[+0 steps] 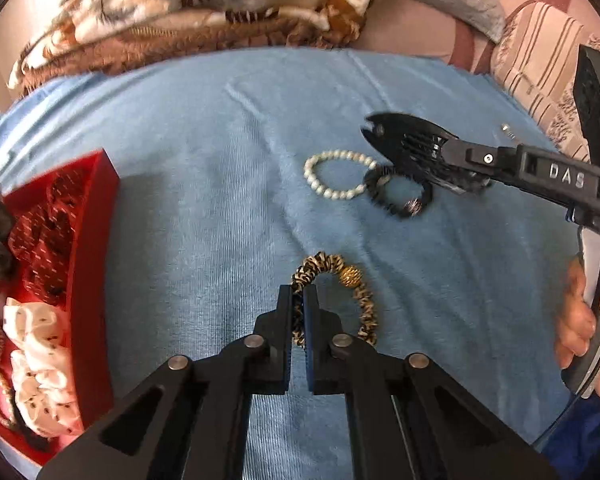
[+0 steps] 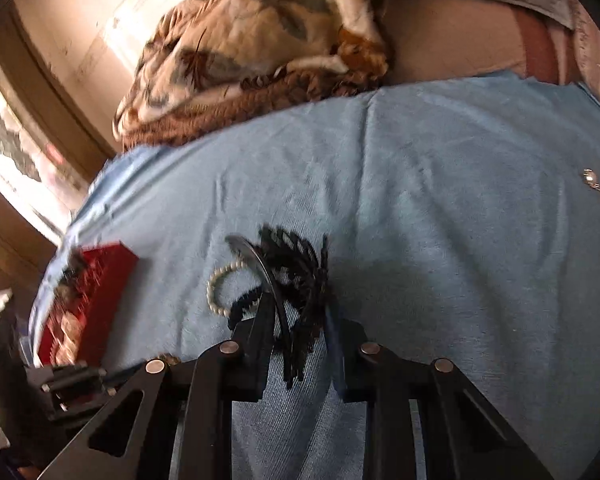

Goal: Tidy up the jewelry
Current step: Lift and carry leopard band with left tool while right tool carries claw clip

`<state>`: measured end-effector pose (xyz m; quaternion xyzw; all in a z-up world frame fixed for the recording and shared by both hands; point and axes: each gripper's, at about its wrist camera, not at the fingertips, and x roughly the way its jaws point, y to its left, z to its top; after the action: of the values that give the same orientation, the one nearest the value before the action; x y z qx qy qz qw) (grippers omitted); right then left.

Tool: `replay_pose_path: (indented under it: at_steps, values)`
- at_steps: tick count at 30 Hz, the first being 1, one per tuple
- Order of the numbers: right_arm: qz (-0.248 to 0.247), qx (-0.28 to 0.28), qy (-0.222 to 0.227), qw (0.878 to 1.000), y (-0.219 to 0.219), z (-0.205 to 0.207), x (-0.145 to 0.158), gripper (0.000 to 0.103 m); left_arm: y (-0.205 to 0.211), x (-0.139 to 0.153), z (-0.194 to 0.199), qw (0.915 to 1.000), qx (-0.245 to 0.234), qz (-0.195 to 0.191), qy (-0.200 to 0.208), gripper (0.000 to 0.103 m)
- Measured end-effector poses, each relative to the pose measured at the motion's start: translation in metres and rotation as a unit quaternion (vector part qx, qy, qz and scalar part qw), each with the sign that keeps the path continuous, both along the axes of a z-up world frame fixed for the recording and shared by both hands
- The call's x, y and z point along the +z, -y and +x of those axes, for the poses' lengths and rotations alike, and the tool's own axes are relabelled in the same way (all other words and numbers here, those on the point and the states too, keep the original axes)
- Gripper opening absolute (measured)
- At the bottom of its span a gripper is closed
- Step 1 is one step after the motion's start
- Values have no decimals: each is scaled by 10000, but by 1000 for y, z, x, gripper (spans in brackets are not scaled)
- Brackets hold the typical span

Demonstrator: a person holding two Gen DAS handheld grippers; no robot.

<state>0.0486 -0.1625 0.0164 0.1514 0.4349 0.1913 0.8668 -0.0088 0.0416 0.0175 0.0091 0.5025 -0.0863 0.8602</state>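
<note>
My left gripper (image 1: 299, 296) is shut on a leopard-print bracelet (image 1: 362, 300) with a gold bead, lying on the blue cloth (image 1: 220, 160). My right gripper (image 2: 296, 308) is shut on a black hair claw clip (image 2: 300, 264); in the left wrist view the clip (image 1: 408, 144) is held above a white pearl bracelet (image 1: 336, 176) and a black beaded bracelet (image 1: 404, 200). The pearl bracelet (image 2: 220, 284) also shows left of the right gripper. A red box (image 1: 88, 264) at the left holds scrunchies and other pieces.
A folded floral blanket (image 1: 204, 8) lies behind the blue cloth. A striped pillow (image 1: 540, 64) is at the far right. A small silver piece (image 1: 508, 130) lies near it; a thin chain with a pendant (image 2: 596, 188) shows at the right edge of the right wrist view.
</note>
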Motion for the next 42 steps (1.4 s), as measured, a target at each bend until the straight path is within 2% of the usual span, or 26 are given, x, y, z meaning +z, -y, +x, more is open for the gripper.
replay_pose_path:
  at_steps: [6, 10, 12, 16, 19, 23, 26, 28, 29, 30, 33, 36, 37, 38, 39, 42]
  values:
    - [1087, -630, 40, 9921, 53, -25, 23, 24, 2, 36, -28, 9987, -176, -374, 304, 5]
    - [1550, -951, -2, 9833, 78, -45, 26, 24, 1, 53, -48, 9972, -218, -551, 456, 5]
    - [1732, -1013, -45, 9797, 82, -57, 24, 24, -3, 63, -59, 9964, -220, -607, 550, 5]
    - [1747, -911, -122, 9803, 70, -76, 23, 23, -10, 80, -83, 9950, -213, -512, 835, 5]
    - [1516, -771, -153, 9853, 54, -90, 23, 23, -22, 90, -98, 9938, -167, -515, 973, 5]
    - [555, -500, -227, 9969, 16, -115, 18, 23, -43, 94, -115, 9928, -61, -733, 943, 5]
    - [-51, -291, -210, 9993, -12, -132, 11, 26, -56, 89, -125, 9928, 40, -846, 842, 5]
    - [-395, -182, -141, 9990, -27, -138, 6, 45, -63, 84, -129, 9927, 112, -931, 763, 5]
    - [-560, -171, -67, 9983, -31, -139, 4, 61, -68, 83, -132, 9924, 157, -991, 717, 5]
    - [-764, -191, 38, 9969, -37, -139, 3, 67, -72, 82, -134, 9922, 190, -1014, 701, 5]
    - [-965, -143, 57, 9952, -44, -131, -4, 67, -80, 83, -142, 9923, 274, -934, 760, 5]
    - [-820, -155, -100, 9965, -44, -125, -12, 67, -89, 84, -147, 9918, 381, -923, 803, 5]
    - [-692, -126, -217, 9973, -43, -123, -17, 65, -93, 84, -149, 9915, 435, -929, 803, 5]
    - [-620, -63, -296, 9976, -43, -122, -19, 51, -95, 84, -149, 9913, 466, -931, 803, 5]
    - [-632, -20, -348, 9974, -44, -122, -20, 46, -99, 84, -151, 9911, 508, -922, 813, 5]
    - [-872, 25, -236, 9959, -48, -131, -16, 41, -110, 88, -153, 9902, 627, -876, 888, 5]
